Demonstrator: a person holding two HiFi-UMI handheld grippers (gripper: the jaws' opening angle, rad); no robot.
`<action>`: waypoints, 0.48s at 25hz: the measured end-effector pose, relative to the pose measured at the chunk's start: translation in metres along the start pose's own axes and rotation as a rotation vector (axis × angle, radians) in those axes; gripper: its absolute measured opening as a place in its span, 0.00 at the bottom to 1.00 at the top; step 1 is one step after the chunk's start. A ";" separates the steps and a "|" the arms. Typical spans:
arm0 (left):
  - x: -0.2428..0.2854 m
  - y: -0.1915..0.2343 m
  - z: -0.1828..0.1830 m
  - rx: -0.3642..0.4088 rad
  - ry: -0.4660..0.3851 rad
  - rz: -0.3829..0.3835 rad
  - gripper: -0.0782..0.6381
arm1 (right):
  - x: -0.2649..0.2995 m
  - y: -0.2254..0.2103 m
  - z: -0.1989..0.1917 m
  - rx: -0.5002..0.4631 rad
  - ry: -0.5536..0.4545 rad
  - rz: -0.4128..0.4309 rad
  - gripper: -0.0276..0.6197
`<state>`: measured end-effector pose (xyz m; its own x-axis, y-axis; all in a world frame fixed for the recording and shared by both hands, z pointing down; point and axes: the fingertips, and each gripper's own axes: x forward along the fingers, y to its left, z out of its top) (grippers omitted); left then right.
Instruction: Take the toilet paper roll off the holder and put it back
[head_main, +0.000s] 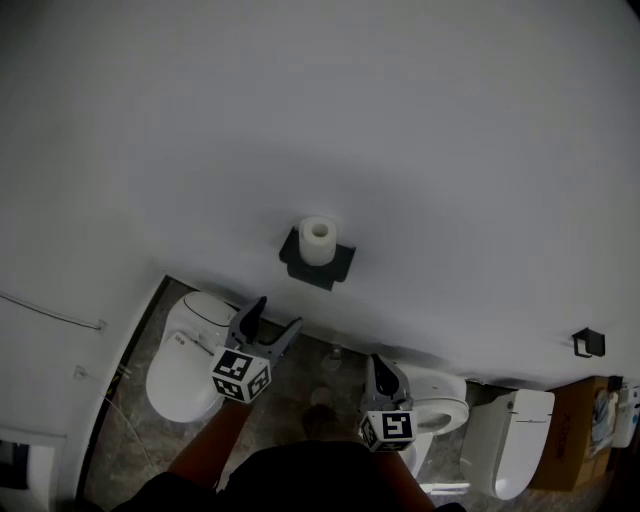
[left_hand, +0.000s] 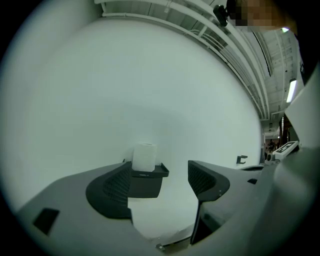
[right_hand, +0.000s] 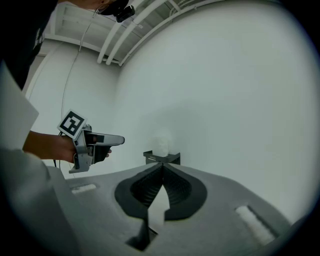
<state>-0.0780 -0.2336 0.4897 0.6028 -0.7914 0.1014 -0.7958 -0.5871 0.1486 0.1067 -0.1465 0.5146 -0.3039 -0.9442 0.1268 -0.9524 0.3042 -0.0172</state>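
A white toilet paper roll (head_main: 318, 240) stands upright on a black wall holder (head_main: 320, 266) on the white wall. My left gripper (head_main: 272, 320) is below and left of the holder, well short of it, with its jaws open and nothing between them. In the left gripper view the roll (left_hand: 144, 156) and holder (left_hand: 148, 181) show beyond the gap of the left gripper (left_hand: 159, 181). My right gripper (head_main: 380, 362) hangs lower right, shut and holding nothing. In the right gripper view the right gripper (right_hand: 162, 167) points at the blurred roll (right_hand: 162, 142), and the left gripper (right_hand: 95, 142) shows at left.
White toilets stand on the stone floor below: one at left (head_main: 185, 360), one at lower middle (head_main: 442, 402), another at right (head_main: 512, 440). A small black hook (head_main: 588, 342) is on the wall at right. A thin rail (head_main: 50, 310) runs along the left wall.
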 end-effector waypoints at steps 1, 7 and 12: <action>-0.011 -0.005 0.000 -0.007 -0.018 -0.002 0.59 | -0.003 0.003 0.000 0.000 0.005 -0.003 0.04; -0.066 -0.023 -0.013 -0.023 -0.081 0.032 0.22 | -0.021 0.014 0.000 -0.028 0.025 -0.007 0.04; -0.084 -0.032 -0.030 -0.003 -0.035 0.045 0.13 | -0.024 0.020 0.002 -0.042 0.028 -0.004 0.04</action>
<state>-0.1013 -0.1437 0.5056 0.5643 -0.8223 0.0731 -0.8215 -0.5506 0.1480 0.0944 -0.1180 0.5095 -0.2985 -0.9419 0.1540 -0.9518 0.3058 0.0250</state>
